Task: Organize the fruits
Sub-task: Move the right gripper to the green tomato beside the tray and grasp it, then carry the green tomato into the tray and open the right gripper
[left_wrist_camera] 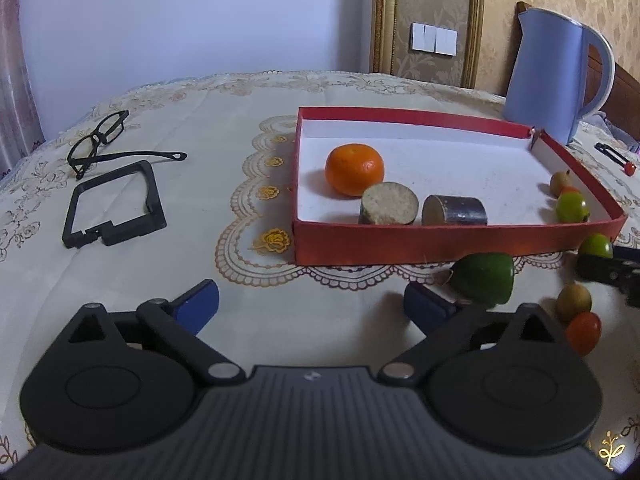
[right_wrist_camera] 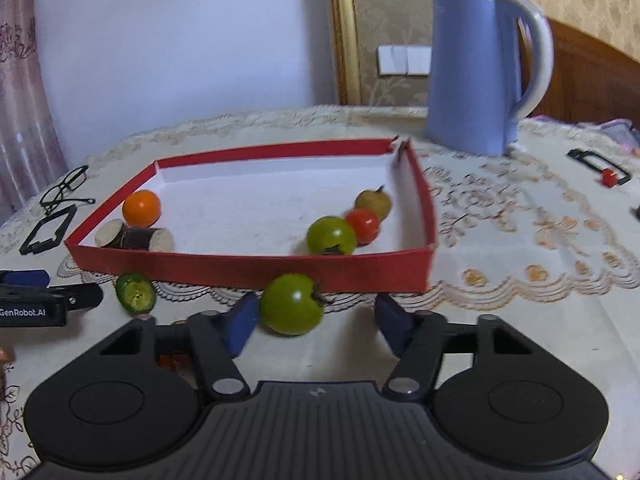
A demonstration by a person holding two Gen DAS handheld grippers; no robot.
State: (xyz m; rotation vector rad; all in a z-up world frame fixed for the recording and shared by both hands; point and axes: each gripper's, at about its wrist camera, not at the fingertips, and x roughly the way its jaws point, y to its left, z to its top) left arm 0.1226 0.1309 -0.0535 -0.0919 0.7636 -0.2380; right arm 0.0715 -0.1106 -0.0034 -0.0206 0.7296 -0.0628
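Observation:
A shallow red box (left_wrist_camera: 400, 240) (right_wrist_camera: 248, 268) sits on the tablecloth. Inside it lie an orange (left_wrist_camera: 354, 169) (right_wrist_camera: 141, 208), two dark cut cylinders (left_wrist_camera: 389, 204) (right_wrist_camera: 136, 237), a green tomato (right_wrist_camera: 331, 236), a red tomato (right_wrist_camera: 363, 225) and a small brown pear (right_wrist_camera: 374, 201). Outside its front wall lie a cut green fruit (left_wrist_camera: 484, 278) (right_wrist_camera: 135, 294), a green tomato (right_wrist_camera: 291, 304) (left_wrist_camera: 596, 246), a brown fruit (left_wrist_camera: 574, 302) and a red tomato (left_wrist_camera: 584, 332). My left gripper (left_wrist_camera: 312, 304) is open and empty, the cut green fruit just beyond its right finger. My right gripper (right_wrist_camera: 316, 322) is open, with the green tomato just beyond and beside its left finger.
A blue kettle (left_wrist_camera: 556, 72) (right_wrist_camera: 480, 72) stands behind the box at the right. Black glasses (left_wrist_camera: 100, 142) and a black square frame (left_wrist_camera: 116, 204) lie at the left. A small black tool with a red end (right_wrist_camera: 604, 168) lies at the far right.

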